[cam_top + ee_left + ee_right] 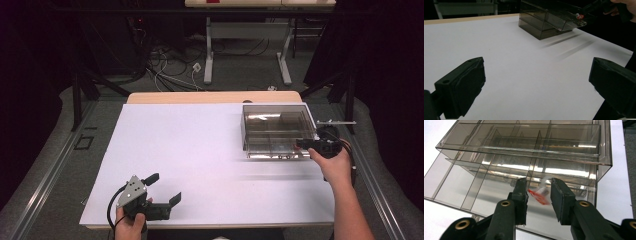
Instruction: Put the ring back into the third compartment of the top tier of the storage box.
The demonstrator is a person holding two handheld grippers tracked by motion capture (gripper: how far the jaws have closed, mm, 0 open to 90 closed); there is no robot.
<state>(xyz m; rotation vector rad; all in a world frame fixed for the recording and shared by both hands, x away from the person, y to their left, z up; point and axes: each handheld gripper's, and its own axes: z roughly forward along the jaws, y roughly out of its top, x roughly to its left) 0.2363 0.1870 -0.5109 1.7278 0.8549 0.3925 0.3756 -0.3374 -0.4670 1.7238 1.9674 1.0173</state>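
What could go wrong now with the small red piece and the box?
1. The red piece lies loose between the right gripper's jaws, with a gap on each side, and looks blurred. It may land on a divider or in the wrong compartment.
2. The box stands near the table's right edge, and the left gripper is far off, open, not steadying it. A bump from the jaws might shift it.

1. Left hand-held gripper (pixel 162 192): black body, grey three-cornered plate on top, black cable looping off its left side.
2. Right hand-held gripper (pixel 539 195): black jaws with flat rectangular pads, brass-coloured rivets at the linkage pivots.
3. Forearms bare, no sleeves.
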